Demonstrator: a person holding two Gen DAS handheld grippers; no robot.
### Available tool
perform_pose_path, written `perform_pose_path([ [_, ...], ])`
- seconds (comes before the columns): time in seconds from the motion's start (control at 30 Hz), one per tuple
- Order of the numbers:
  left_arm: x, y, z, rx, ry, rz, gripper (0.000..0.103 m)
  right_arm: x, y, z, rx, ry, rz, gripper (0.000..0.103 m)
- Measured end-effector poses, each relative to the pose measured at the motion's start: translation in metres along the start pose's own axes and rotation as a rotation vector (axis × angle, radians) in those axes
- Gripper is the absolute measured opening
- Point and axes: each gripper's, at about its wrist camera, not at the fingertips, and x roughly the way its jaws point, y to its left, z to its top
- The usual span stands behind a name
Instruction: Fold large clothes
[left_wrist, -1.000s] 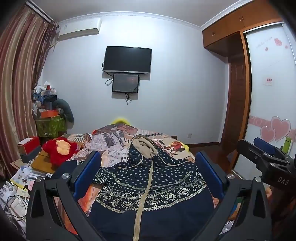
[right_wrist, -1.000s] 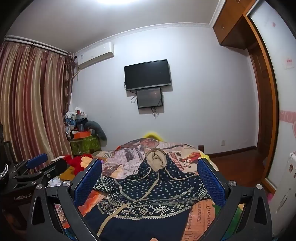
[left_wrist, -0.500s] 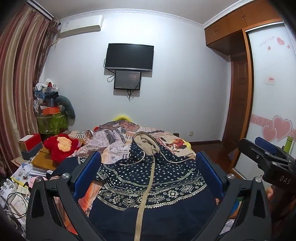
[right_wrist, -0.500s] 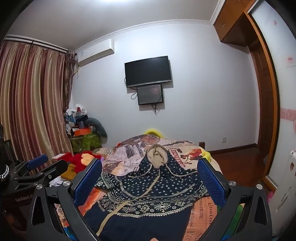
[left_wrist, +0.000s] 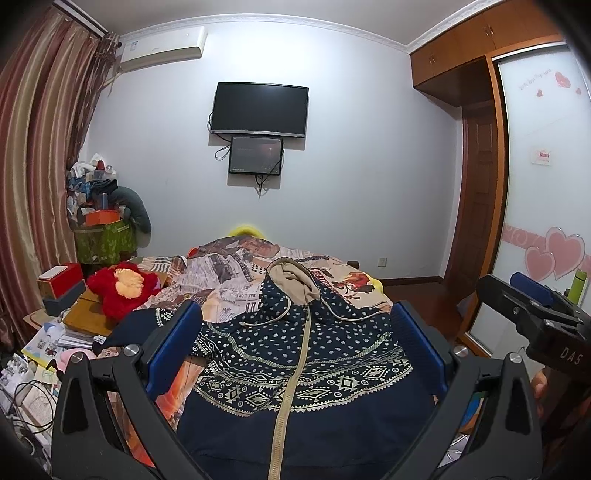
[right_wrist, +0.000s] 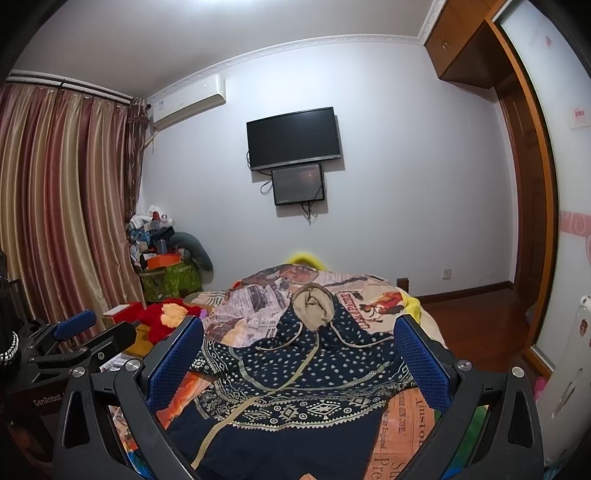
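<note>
A navy hooded jacket (left_wrist: 295, 354) with white dots, a patterned band, a beige zip and a beige-lined hood lies spread face up on the bed, hood at the far end. It also shows in the right wrist view (right_wrist: 295, 373). My left gripper (left_wrist: 295, 332) is open and empty, held above the jacket's near part. My right gripper (right_wrist: 299, 339) is open and empty, also above the jacket. The right gripper shows at the right edge of the left wrist view (left_wrist: 532, 310); the left gripper shows at the left edge of the right wrist view (right_wrist: 74, 339).
The bed has a newspaper-print cover (left_wrist: 229, 273). A red plush toy (left_wrist: 122, 288) and boxes sit on a cluttered side table at the left. Curtains (right_wrist: 62, 206) hang at the left. A TV (left_wrist: 261, 109) hangs on the far wall; a wardrobe (left_wrist: 539, 206) stands right.
Both wrist views have tilted slightly down, so the jacket and bed sit a little lower. Both grippers stay open and empty.
</note>
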Motion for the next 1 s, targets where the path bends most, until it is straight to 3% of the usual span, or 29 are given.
perform_pose_path([
  [1.0, 0.0049, 0.0046, -0.0019, -0.016, 0.007, 0.002, 0.103, 0.0094, -0.0012, -0.0018, 0.005, 0.026, 0.001, 0.103],
])
